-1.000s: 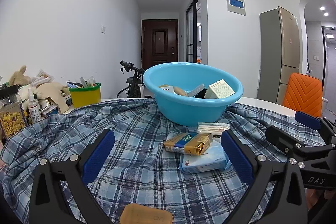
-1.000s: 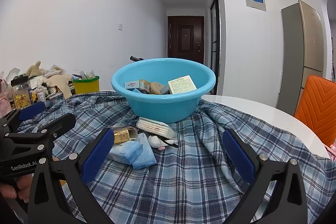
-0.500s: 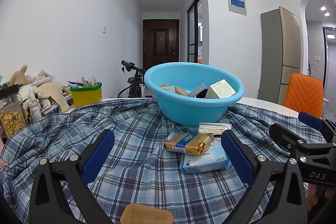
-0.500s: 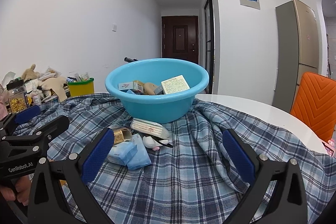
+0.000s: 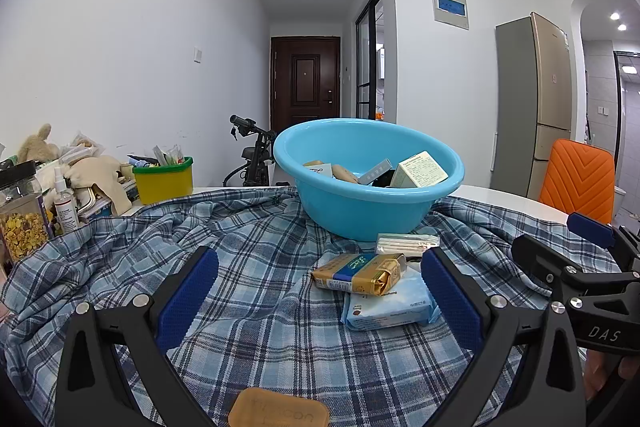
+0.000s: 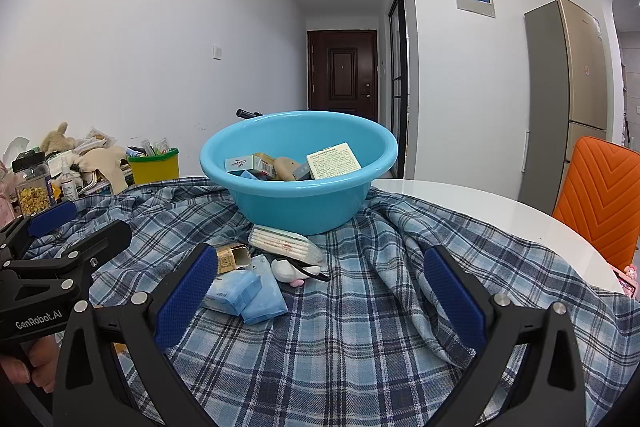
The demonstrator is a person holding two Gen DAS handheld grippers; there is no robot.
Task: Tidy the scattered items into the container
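A light blue basin stands on a plaid cloth and holds several small boxes. In front of it lie a gold and blue packet on a blue tissue pack, a white swab pack, and a small white object. A tan soap bar lies just under my left gripper, which is open and empty. My right gripper is open and empty, with the tissue pack near its left finger.
The plaid cloth covers a white round table. At the left stand a yellow bin, a jar, a spray bottle and plush toys. An orange chair stands at the right.
Both grippers have shifted slightly; the right view has drifted to the right, so the basin sits further left in it. Both stay open.
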